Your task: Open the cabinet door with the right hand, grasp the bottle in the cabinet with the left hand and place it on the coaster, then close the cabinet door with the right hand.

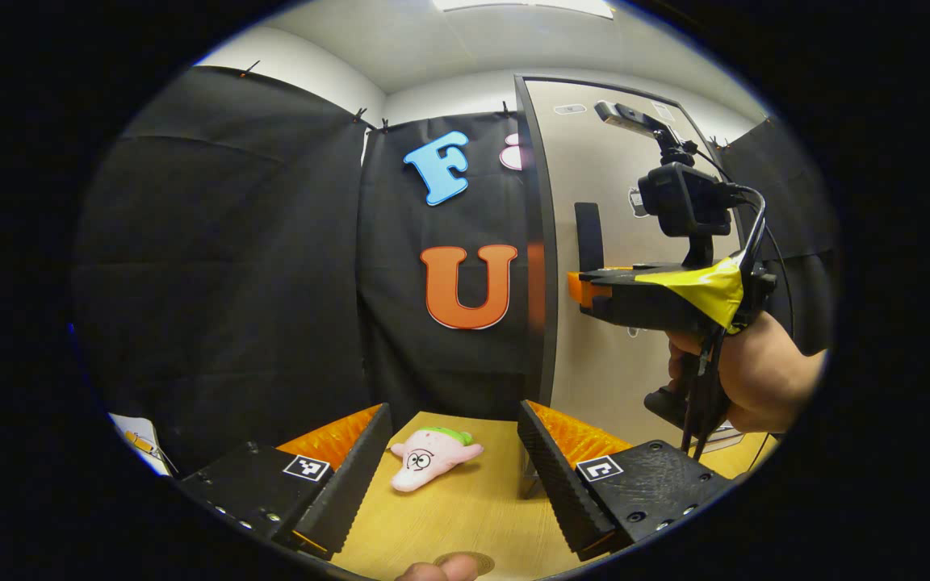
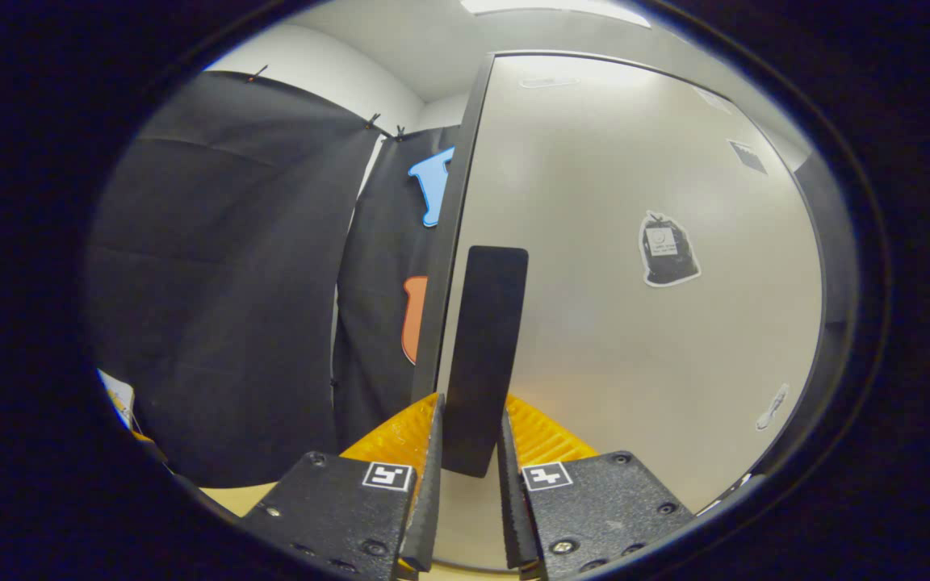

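We count 1 cabinet door (image 2: 634, 323) w/ 1 handle (image 2: 485, 355), 1 plush toy (image 1: 431, 456), 2 grippers: left (image 1: 453, 468), right (image 2: 469, 484).

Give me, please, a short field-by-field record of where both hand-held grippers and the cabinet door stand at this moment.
right hand-held gripper: closed on the door handle, one finger on each side
left hand-held gripper: open, holding nothing, above the table
cabinet door: handle gripped; whether ajar cannot be told
plush toy: lying on the table between the left fingers' line of sight
task stage: door opening, bottle not yet grasped
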